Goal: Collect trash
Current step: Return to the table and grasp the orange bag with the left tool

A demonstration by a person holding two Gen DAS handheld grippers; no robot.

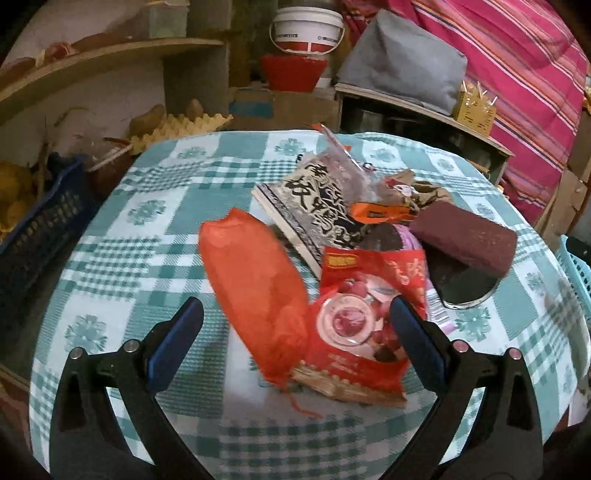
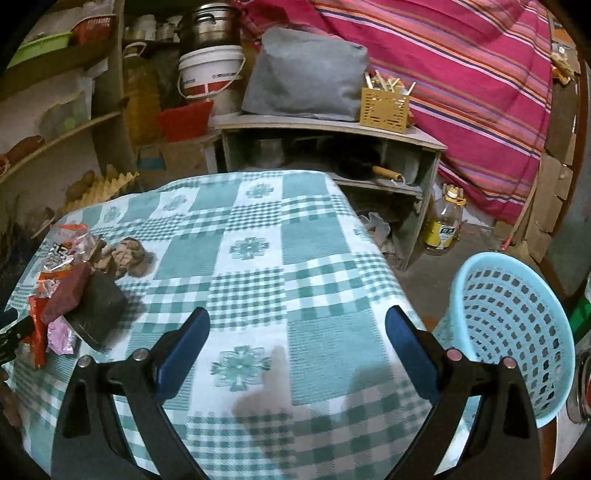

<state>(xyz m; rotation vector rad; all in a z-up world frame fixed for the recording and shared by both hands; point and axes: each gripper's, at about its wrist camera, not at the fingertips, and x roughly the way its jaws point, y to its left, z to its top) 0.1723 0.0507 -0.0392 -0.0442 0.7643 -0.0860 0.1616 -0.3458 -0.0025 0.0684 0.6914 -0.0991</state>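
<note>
The left gripper (image 1: 295,317) was held wide open and empty over a red snack packet (image 1: 364,332), with an orange mesh pouch (image 1: 255,291) touching it at nine o'clock. The right gripper (image 2: 297,325), jaws equally spread and empty, was poised above the checked tablecloth (image 2: 258,236); a blue basket (image 2: 517,339) was seen at three o'clock.

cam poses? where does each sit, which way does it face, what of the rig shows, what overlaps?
Left wrist: on the left gripper, open, facing the trash pile, red snack bag between its fingers.
Right wrist: on the right gripper, open, over bare tablecloth, blue basket at right.
Shared: maroon block, white bucket.
</note>
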